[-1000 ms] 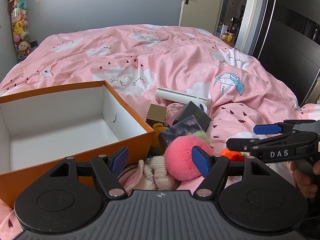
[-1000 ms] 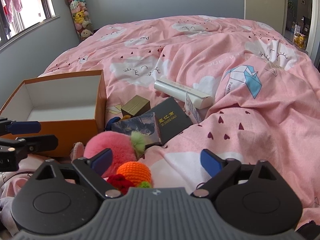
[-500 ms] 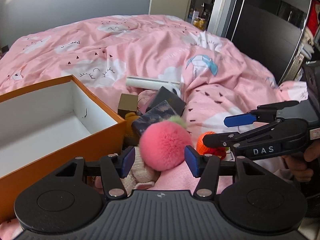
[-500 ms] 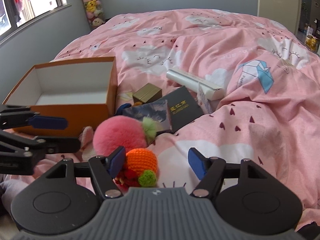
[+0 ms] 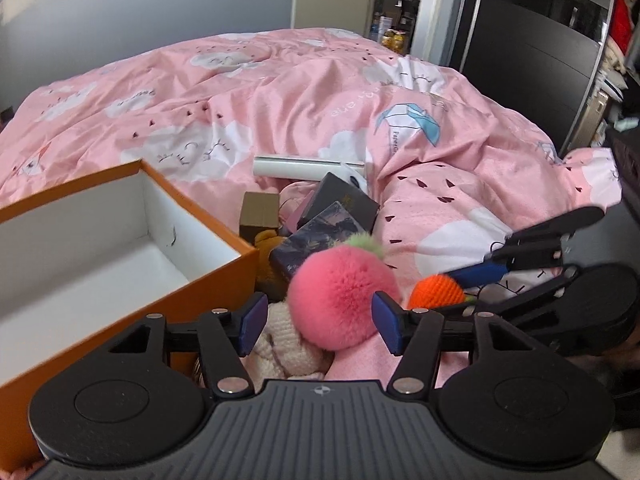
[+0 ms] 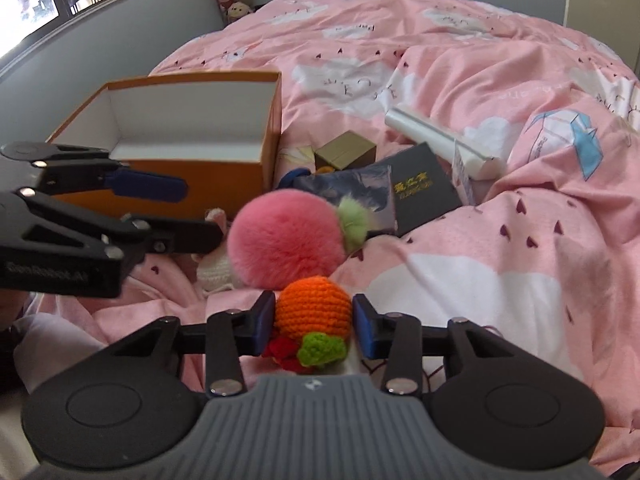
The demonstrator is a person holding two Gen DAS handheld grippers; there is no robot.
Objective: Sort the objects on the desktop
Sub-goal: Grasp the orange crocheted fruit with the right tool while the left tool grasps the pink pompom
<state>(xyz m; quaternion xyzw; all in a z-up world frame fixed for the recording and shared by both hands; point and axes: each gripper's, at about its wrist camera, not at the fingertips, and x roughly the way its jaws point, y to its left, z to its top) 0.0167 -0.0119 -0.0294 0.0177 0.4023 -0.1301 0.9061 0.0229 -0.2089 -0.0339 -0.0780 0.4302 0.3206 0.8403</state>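
Observation:
A fluffy pink pompom [image 5: 340, 300] [image 6: 284, 240] lies on the pink duvet beside an open orange box [image 5: 224, 280] [image 6: 236, 176] with nothing inside. My left gripper [image 5: 319, 322] straddles the pompom, its jaws opening. The right pad brushes the fur and the left pad stands clear. An orange crochet ball [image 6: 314, 308] [image 5: 436, 292] with green and red bits sits between the closing jaws of my right gripper [image 6: 313, 322], and both pads touch its sides. Each gripper shows in the other's view, the left gripper [image 6: 180, 212] at left and the right gripper [image 5: 476, 272] at right.
Behind the pompom lie a dark picture box [image 6: 348, 188], a black booklet [image 6: 424, 188], a small brown box [image 6: 346, 154] and a white tube [image 5: 296, 168]. A cream knitted toy [image 5: 284, 344] lies under the left gripper. A black wardrobe [image 5: 532, 60] stands to the right.
The right gripper's jaws have narrowed from wide open onto the orange crochet ball. The left gripper has turned so that the pink pompom sits between its jaws.

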